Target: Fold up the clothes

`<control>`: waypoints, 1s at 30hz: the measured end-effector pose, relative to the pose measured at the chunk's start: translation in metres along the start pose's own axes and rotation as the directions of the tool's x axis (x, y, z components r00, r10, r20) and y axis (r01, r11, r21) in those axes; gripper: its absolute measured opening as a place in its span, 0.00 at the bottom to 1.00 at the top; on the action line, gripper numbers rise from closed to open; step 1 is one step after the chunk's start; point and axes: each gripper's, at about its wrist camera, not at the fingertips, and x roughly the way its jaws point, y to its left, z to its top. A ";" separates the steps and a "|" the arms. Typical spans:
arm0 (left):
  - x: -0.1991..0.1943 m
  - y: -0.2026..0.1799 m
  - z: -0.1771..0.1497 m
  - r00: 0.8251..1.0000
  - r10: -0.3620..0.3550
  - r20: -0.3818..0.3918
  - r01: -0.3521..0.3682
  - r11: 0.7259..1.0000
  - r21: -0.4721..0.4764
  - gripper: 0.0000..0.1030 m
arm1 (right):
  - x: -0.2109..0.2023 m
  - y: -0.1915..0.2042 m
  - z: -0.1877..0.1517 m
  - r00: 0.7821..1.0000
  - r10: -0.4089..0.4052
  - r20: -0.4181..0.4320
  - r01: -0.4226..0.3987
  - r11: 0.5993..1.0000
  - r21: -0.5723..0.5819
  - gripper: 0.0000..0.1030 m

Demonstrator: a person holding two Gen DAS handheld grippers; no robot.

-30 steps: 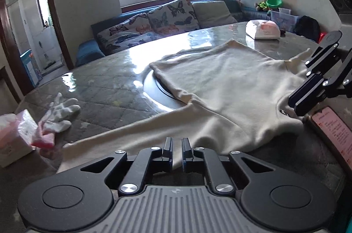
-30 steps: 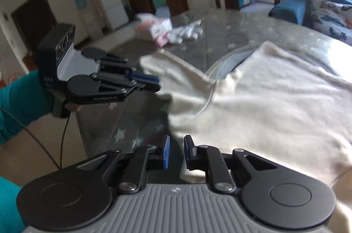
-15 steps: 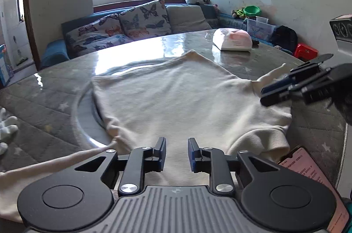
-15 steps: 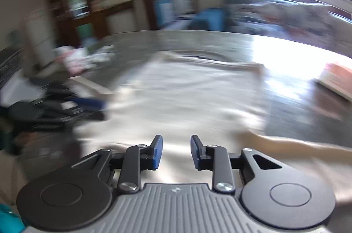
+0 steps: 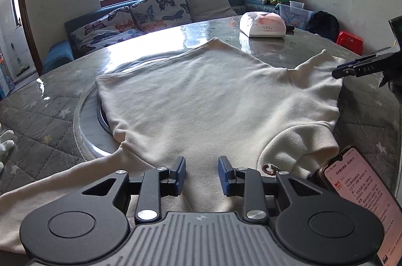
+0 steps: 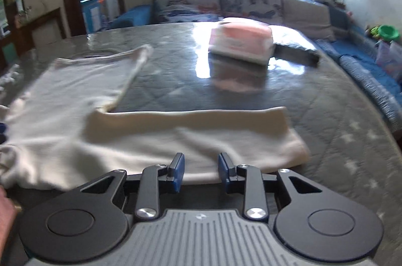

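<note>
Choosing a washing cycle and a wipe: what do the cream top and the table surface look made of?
Cream top: looks like soft fleece or brushed knit, matte, with a fuzzy nap and plump rolled edges. Table: seemingly quilted star-print cloth under glass or clear plastic, since it mirrors the window glossily.

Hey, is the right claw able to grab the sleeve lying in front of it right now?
Probably yes. The right claw is opening with nothing between its fingers, and the sleeve of the cream sweater lies flat on the table just ahead, with nothing on top of it.
</note>
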 end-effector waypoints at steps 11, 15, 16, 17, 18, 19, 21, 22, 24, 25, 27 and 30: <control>-0.008 -0.009 0.015 1.000 0.002 0.016 -0.002 1.000 0.026 0.38 | 0.011 -0.015 0.010 0.999 -0.039 0.029 0.038 0.998 0.060 0.45; -0.012 -0.016 0.025 0.999 -0.008 0.047 0.006 1.000 0.029 0.41 | -0.004 -0.026 0.005 0.994 -0.089 0.064 0.081 0.989 0.127 0.51; -0.011 -0.020 0.027 0.999 -0.015 0.052 0.013 0.999 0.031 0.41 | -0.007 -0.029 0.004 0.992 -0.112 0.066 0.102 0.985 0.138 0.52; -0.010 -0.023 0.029 0.998 -0.022 0.057 0.020 0.999 0.034 0.43 | -0.009 -0.032 0.002 0.989 -0.134 0.067 0.123 0.981 0.150 0.53; -0.009 -0.026 0.030 0.998 -0.030 0.061 0.028 0.999 0.036 0.45 | -0.009 -0.037 0.000 0.986 -0.156 0.057 0.145 0.976 0.161 0.55; -0.007 -0.030 0.032 0.997 -0.039 0.064 0.037 0.999 0.039 0.46 | -0.008 -0.040 -0.001 0.985 -0.164 0.048 0.154 0.973 0.171 0.55; -0.003 -0.038 0.034 0.996 -0.052 0.067 0.049 0.998 0.043 0.48 | -0.005 -0.046 -0.003 0.984 -0.173 0.037 0.163 0.968 0.191 0.55; -0.001 -0.041 0.035 0.996 -0.056 0.069 0.054 0.998 0.040 0.50 | -0.003 -0.047 -0.004 0.985 -0.168 0.033 0.159 0.968 0.197 0.55; 0.001 -0.045 0.037 0.995 -0.061 0.073 0.059 0.998 0.028 0.51 | 0.002 -0.048 -0.006 0.987 -0.159 0.033 0.149 0.968 0.203 0.55; 0.003 -0.047 0.038 0.995 -0.063 0.074 0.062 0.998 0.021 0.51 | 0.003 -0.047 -0.006 0.987 -0.156 0.038 0.145 0.969 0.202 0.54; 0.005 -0.051 0.040 0.995 -0.069 0.075 0.068 0.998 0.007 0.51 | 0.006 -0.045 -0.005 0.987 -0.155 0.045 0.143 0.968 0.204 0.51; 0.010 -0.058 0.046 0.995 -0.074 0.073 0.075 0.997 -0.002 0.51 | 0.007 -0.046 -0.002 0.987 -0.150 0.052 0.136 0.966 0.218 0.18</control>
